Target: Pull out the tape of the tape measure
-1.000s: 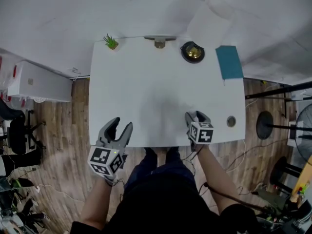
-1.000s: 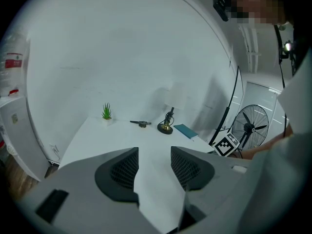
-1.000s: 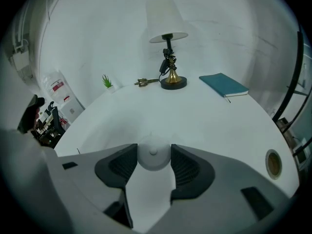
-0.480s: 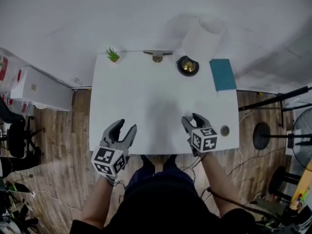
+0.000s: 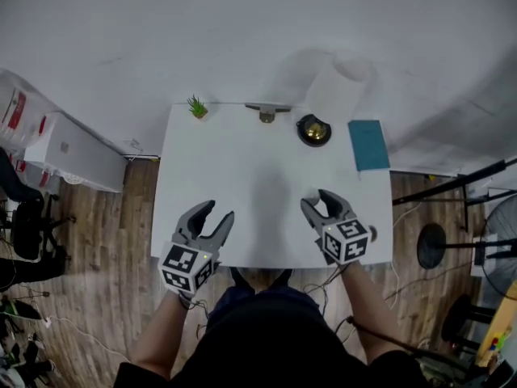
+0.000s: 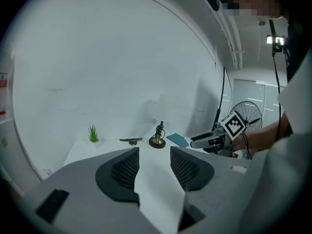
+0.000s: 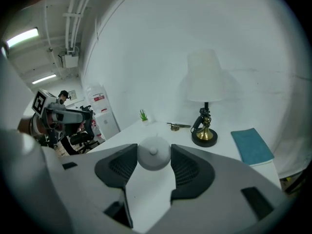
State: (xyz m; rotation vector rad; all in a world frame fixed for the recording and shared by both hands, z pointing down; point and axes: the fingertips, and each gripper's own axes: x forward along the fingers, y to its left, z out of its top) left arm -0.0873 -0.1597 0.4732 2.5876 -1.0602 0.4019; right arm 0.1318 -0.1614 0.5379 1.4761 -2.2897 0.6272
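While looking along the right claw [image 7: 154, 146], noted small white round tape measure [image 7: 153, 154] lodged between the pads at the tips, touching both. Claw set wide yet closed on it. Round face with centre button turned toward the camera; tape end not made out in any view. Placed in head view just right of centre, low in frame, by lower edge of tabletop [image 5: 242, 160]. Left claw [image 5: 218, 210] at lower left, well apart from the case, jaws parted, nothing between. Judged next: bring left claw rightward across the frame to the case, catch tape end.
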